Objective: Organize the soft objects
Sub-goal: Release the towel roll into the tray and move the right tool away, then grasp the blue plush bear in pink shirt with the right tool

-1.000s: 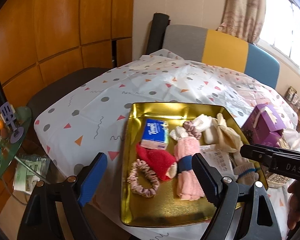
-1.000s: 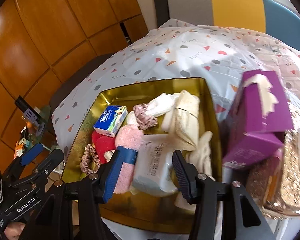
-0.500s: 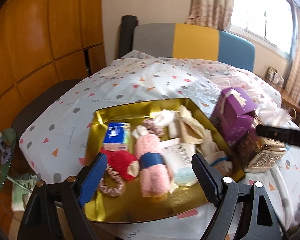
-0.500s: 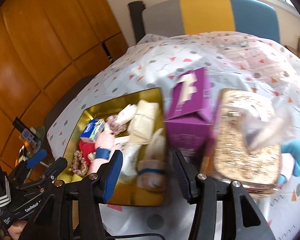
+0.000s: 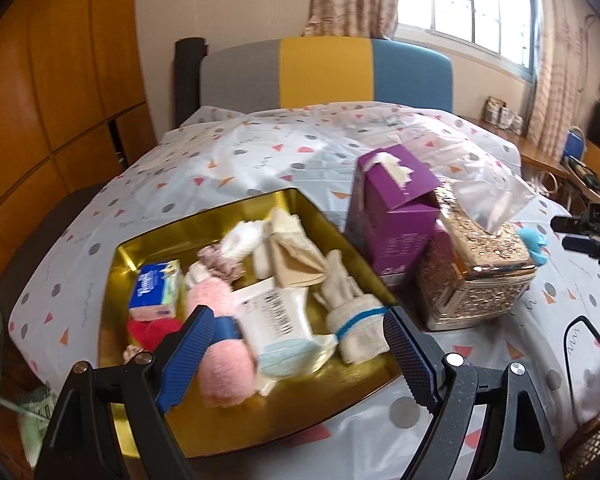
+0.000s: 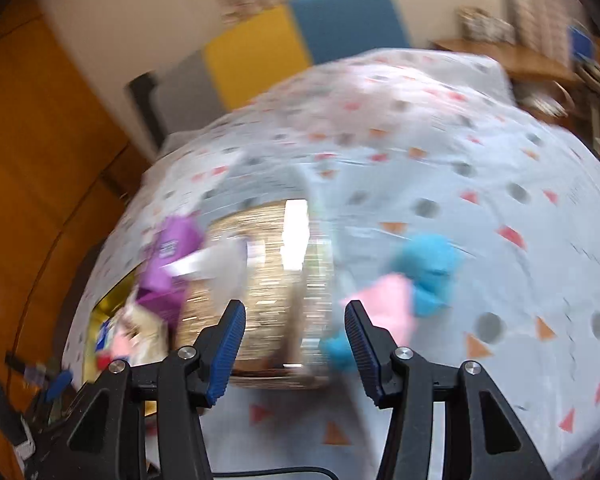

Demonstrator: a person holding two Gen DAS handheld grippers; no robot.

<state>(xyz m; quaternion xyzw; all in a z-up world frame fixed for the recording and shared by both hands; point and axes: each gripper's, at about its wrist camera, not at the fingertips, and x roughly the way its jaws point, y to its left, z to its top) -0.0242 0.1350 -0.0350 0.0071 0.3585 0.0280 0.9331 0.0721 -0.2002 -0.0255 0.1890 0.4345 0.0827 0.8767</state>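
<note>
Blue-and-pink plush toy (image 6: 416, 284) lies on the tablecloth (image 6: 480, 184) just right of the gold tissue box (image 6: 268, 280), outside the gold tray (image 5: 148, 240). Right gripper (image 6: 295, 354) is spread wide, empty, near the toy. Left gripper (image 5: 296, 354) is likewise wide, empty, over the tray. Toy is likely light and squashy; pinch the pink midsection. Right view is blurred.

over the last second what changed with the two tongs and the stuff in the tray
The right tongs swung right, off the gold tray, past the gold tissue box toward the blue and pink plush toy. The left tongs panned right too. Both stayed open and empty; the tray's contents did not move.
</note>
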